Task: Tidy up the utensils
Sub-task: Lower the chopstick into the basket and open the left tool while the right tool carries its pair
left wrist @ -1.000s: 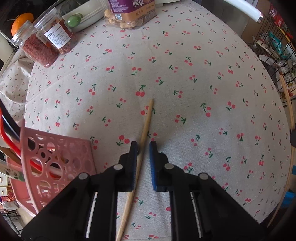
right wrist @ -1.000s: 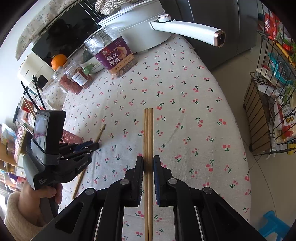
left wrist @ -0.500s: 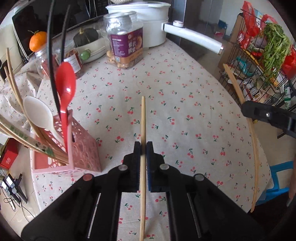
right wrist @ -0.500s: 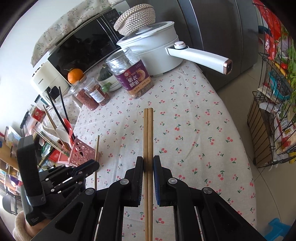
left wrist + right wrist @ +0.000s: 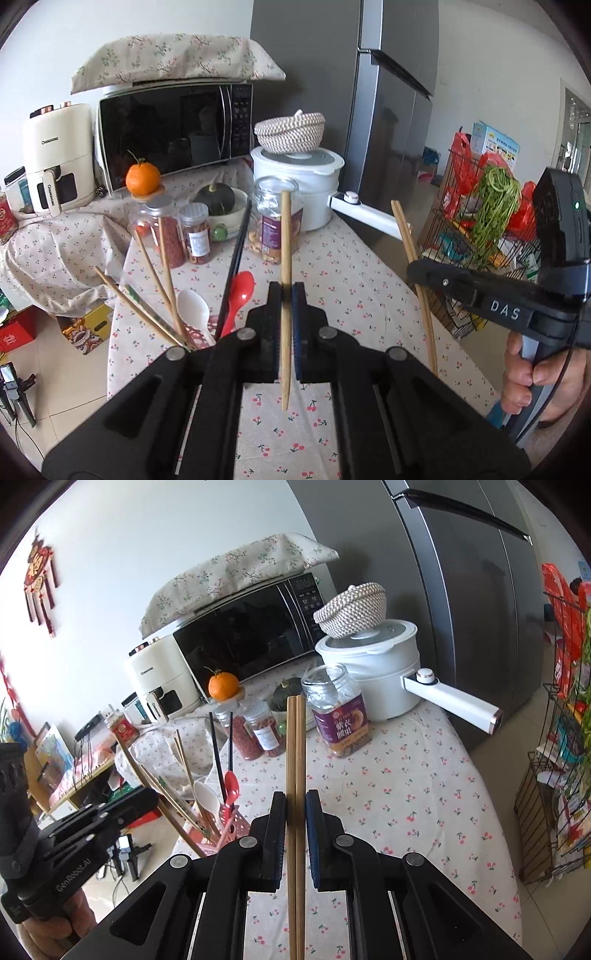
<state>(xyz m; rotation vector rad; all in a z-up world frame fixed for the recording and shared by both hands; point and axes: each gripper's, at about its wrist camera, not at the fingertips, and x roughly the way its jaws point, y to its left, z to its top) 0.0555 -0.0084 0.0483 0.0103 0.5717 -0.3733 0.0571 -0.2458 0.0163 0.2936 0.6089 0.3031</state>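
My left gripper (image 5: 286,291) is shut on a single wooden chopstick (image 5: 285,236), held upright above the cherry-print tablecloth (image 5: 332,266). My right gripper (image 5: 295,801) is shut on a pair of wooden chopsticks (image 5: 296,746), also upright; it shows in the left wrist view (image 5: 419,275) at the right. A pink perforated utensil holder (image 5: 232,829) stands at the table's left edge, below and left of my left gripper. It holds a red spoon (image 5: 240,291), a white spoon (image 5: 194,308), black chopsticks (image 5: 236,258) and several wooden chopsticks (image 5: 144,312).
Two red-filled jars (image 5: 184,240), a large nut jar (image 5: 273,225), a white electric pot (image 5: 299,177) with a long handle (image 5: 365,214), an orange (image 5: 143,179), a microwave (image 5: 173,129) and a fridge (image 5: 388,110) lie behind. A wire rack (image 5: 472,236) stands right of the table.
My left gripper closed on the single chopstick on the cloth, lifted it and tilted upward. My right gripper, holding its pair, also rose and tilted up.
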